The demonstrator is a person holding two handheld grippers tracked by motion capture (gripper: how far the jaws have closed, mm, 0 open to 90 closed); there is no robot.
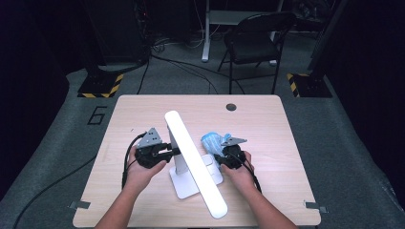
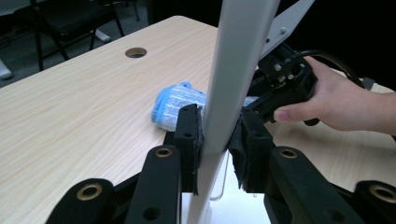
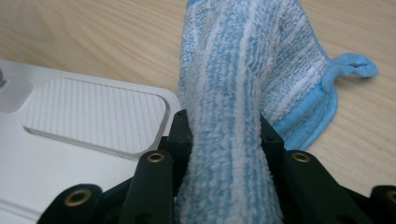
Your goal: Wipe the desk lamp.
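Fingers of left gripper [image 2: 219, 135] clamped on white lamp post [image 2: 229, 93], fingers of right gripper [image 3: 224, 135] clamped on blue striped cloth [image 3: 252, 70], cloth trailing onto desk [image 1: 143, 109] just beside lamp base [image 3: 70, 154], both grippers held low at desk centre.

Black two-jaw tools [image 1: 174, 151], brass-ringed pivot holes, grey three-cornered plates, black cables.

The high view is dim all round, its corners falling to black, while the pale wooden worktop [image 1: 143, 114] is evenly lit from above. The long white lamp bar [image 1: 196, 162] glares, washed out. In the right gripper view the striped blue-and-white microfibre cloth [image 3: 243, 93] looks slightly soft up close, perhaps out of focus.
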